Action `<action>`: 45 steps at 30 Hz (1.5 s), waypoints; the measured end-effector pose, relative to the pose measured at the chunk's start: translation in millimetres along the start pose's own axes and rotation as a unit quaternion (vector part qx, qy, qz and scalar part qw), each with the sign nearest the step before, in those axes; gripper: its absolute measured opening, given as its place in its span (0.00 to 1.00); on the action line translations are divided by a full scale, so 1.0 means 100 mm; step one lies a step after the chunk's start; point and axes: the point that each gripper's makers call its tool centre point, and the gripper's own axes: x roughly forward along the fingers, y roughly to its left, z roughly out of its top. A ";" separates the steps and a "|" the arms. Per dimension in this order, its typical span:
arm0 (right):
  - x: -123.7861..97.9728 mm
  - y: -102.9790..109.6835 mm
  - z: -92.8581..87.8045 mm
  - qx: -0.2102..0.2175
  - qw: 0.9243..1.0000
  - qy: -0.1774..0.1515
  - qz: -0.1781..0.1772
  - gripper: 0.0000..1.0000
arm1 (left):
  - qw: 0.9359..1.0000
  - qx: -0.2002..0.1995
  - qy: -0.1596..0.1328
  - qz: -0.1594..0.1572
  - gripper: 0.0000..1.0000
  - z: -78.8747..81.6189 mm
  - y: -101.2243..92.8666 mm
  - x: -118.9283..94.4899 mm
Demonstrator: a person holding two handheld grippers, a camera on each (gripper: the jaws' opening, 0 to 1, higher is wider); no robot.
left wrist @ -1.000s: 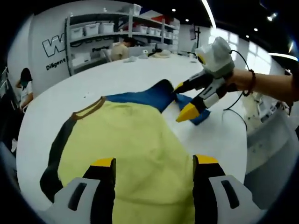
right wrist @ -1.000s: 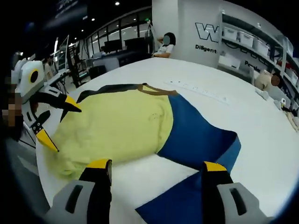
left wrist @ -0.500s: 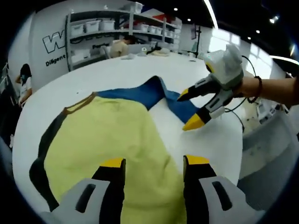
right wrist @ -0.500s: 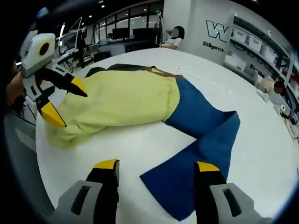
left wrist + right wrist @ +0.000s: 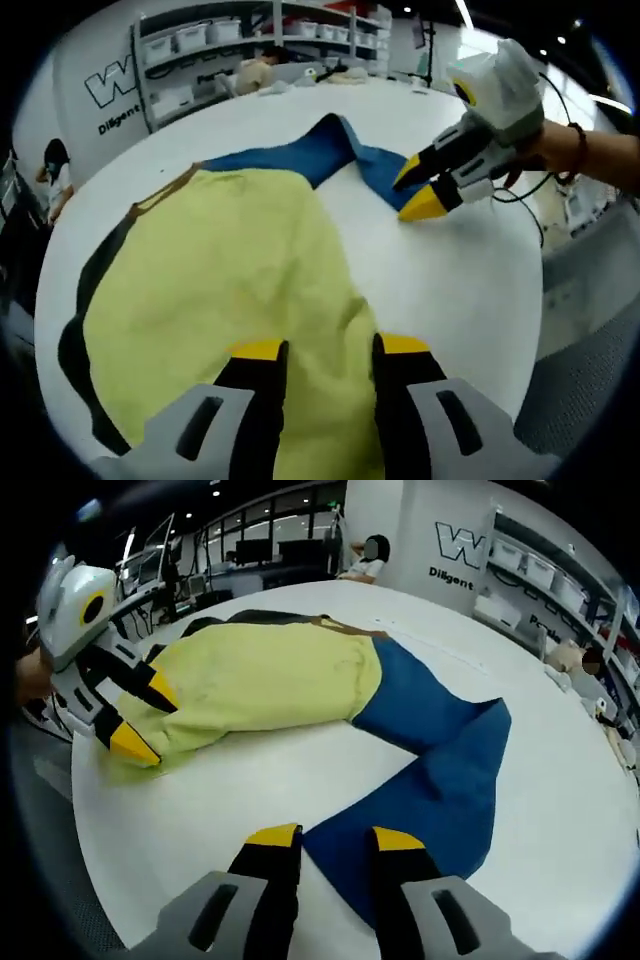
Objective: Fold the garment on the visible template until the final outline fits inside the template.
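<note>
The yellow-bodied cloth shirt with a blue sleeve lies spread on the round white table. The left gripper, low at the near hem, pinches yellow fabric between narrowed jaws. The right gripper, reaching in from the right, nips the blue sleeve's edge.

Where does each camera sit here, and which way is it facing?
Left gripper view: rides the left gripper, looking along the shirt's yellow body toward the shelves; a forearm holds the right gripper.
Right gripper view: rides the right gripper at the blue sleeve, facing the left gripper.
Shared: shirt, white table, both grippers.
</note>
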 end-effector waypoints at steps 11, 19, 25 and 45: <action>-0.06 -0.10 0.11 0.047 0.999 -0.013 0.014 0.00 | 1.000 0.008 -0.004 0.008 0.27 0.00 0.01 0.01; -0.33 -0.48 0.48 0.080 0.995 -0.060 -0.002 0.00 | 1.000 0.010 -0.008 0.005 0.26 0.01 0.03 0.01; -0.53 -0.93 0.58 0.114 0.989 -0.085 -0.050 0.00 | 1.000 0.014 -0.010 0.005 0.26 0.01 0.03 0.01; -0.64 -2.21 -0.07 0.277 0.935 -0.080 -0.204 0.00 | 1.000 0.013 -0.017 0.011 0.24 0.02 0.04 0.02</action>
